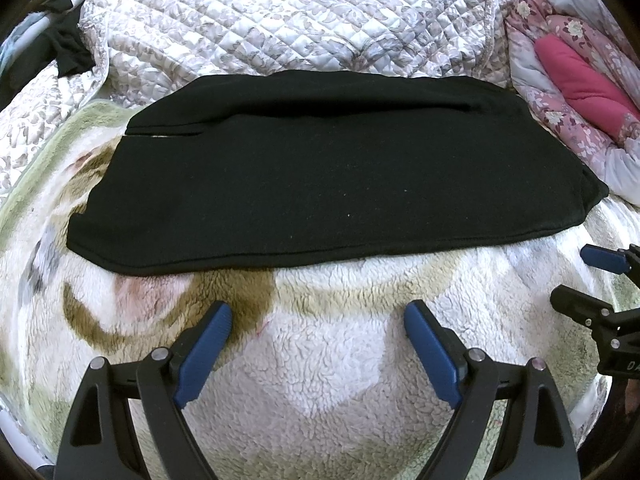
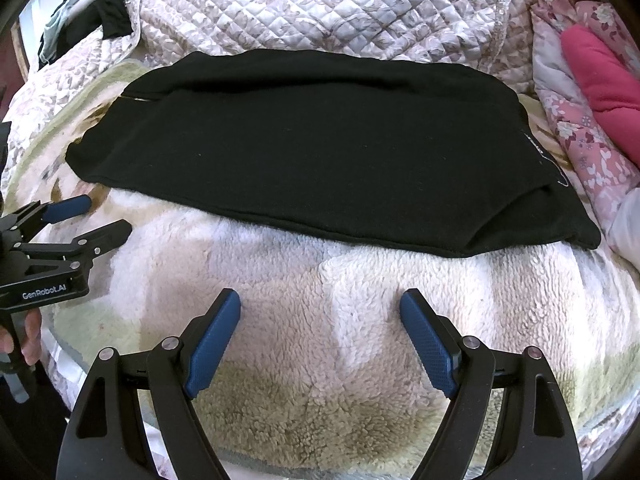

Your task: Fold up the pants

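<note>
Black pants (image 1: 320, 168) (image 2: 320, 148) lie folded into a wide flat band across a fluffy cream and tan blanket (image 1: 328, 360) (image 2: 320, 340). My left gripper (image 1: 318, 312) stands open just short of the pants' near edge, holding nothing. My right gripper (image 2: 320, 300) is open too, a little back from the same edge. In the left wrist view the right gripper (image 1: 576, 276) shows at the right edge. In the right wrist view the left gripper (image 2: 104, 216) shows at the left, held by a hand (image 2: 28, 332).
A quilted floral bedspread (image 1: 280, 16) (image 2: 320, 8) rises behind the pants. A pink floral quilt with a magenta lining (image 1: 580, 80) (image 2: 600, 80) lies at the right. Dark clothes (image 1: 64, 44) (image 2: 104, 12) hang at the far left.
</note>
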{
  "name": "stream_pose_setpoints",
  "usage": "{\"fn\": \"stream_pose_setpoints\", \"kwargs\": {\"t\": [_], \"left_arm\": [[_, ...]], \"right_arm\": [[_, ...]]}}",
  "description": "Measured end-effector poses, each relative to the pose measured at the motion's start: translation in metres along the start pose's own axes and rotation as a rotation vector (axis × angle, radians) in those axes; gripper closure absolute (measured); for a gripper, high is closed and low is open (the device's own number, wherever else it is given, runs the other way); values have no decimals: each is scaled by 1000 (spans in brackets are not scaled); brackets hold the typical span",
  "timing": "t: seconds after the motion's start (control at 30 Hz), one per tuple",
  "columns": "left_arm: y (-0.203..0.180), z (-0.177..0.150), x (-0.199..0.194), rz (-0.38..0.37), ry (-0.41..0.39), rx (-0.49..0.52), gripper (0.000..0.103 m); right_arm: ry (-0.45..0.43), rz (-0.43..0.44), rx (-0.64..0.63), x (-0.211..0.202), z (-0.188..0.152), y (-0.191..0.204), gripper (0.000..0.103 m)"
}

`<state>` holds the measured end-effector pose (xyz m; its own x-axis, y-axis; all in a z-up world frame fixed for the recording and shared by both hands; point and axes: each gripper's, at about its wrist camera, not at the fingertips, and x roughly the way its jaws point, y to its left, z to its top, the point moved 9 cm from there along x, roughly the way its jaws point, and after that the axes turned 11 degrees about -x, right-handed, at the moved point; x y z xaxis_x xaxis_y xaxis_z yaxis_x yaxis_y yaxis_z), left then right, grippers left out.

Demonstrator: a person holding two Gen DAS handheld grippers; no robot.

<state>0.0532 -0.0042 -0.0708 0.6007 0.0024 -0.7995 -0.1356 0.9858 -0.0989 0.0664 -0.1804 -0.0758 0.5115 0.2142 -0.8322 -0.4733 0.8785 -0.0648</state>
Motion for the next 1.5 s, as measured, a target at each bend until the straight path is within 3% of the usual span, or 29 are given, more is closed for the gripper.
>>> {"fn": "stream_pose_setpoints", "kwargs": {"t": [0.7, 1.0, 1.23, 1.5], "left_arm": [[9, 8, -6, -22, -13, -52, 23], [70, 24, -10, -25, -49, -248, 24], [130, 30, 0, -31, -38, -457, 26], [130, 52, 14, -42, -66, -445, 27]], "right_arm": [[-30, -44, 103, -11, 2, -41, 21], [-53, -55, 292, -17, -9, -90, 23], [-90, -29, 343, -9, -2, -104, 24], [-152, 13, 428, 2, 18, -130, 27]]}}
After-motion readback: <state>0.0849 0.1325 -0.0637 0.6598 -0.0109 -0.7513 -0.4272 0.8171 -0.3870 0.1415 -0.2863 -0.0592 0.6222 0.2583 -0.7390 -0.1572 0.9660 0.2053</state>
